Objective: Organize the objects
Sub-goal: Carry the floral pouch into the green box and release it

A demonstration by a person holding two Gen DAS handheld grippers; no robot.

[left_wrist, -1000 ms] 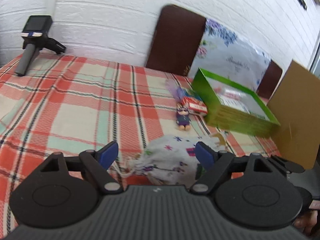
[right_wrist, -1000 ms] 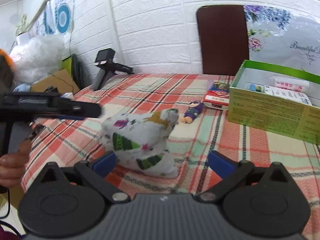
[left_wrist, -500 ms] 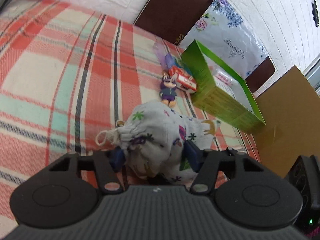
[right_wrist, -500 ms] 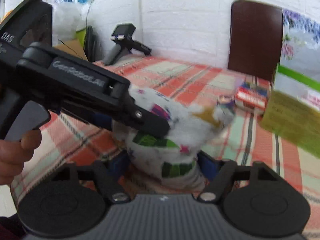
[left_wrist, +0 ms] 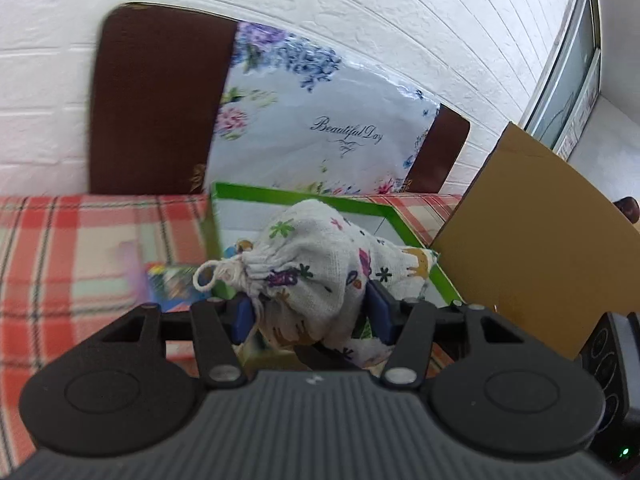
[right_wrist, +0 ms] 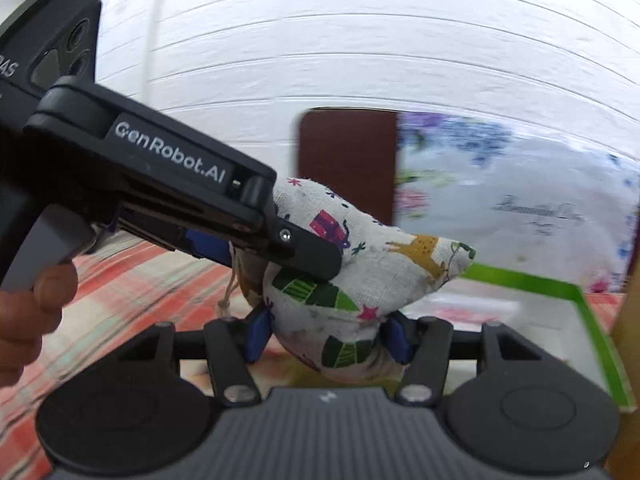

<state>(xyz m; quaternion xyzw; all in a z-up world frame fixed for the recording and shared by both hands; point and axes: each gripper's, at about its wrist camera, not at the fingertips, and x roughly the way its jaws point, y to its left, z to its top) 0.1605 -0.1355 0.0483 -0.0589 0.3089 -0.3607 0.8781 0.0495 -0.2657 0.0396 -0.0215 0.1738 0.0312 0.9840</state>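
Note:
A white drawstring pouch (left_wrist: 320, 256) printed with coloured animals and trees is held off the table, above the near edge of the green box (left_wrist: 300, 194). My left gripper (left_wrist: 310, 316) is shut on its gathered neck end, blue pads pressing both sides. My right gripper (right_wrist: 326, 336) grips the lower part of the same pouch (right_wrist: 360, 288), its jaws still closing on the cloth. In the right wrist view a left gripper finger (right_wrist: 304, 252) crosses the pouch from the left, and a hand (right_wrist: 24, 320) holds that gripper's handle. The box's contents are mostly hidden behind the pouch.
The red plaid tablecloth (left_wrist: 60, 240) spreads to the left, with a blurred colourful pack (left_wrist: 172, 284) beside the box. A brown chair back (left_wrist: 156, 100) and a floral plastic bag (left_wrist: 320, 120) stand behind. A cardboard sheet (left_wrist: 540, 240) rises at the right.
Both grippers closed on the pouch where it lay on the cloth, then lifted it and carried it toward the green box. The table items now sit lower and blurred.

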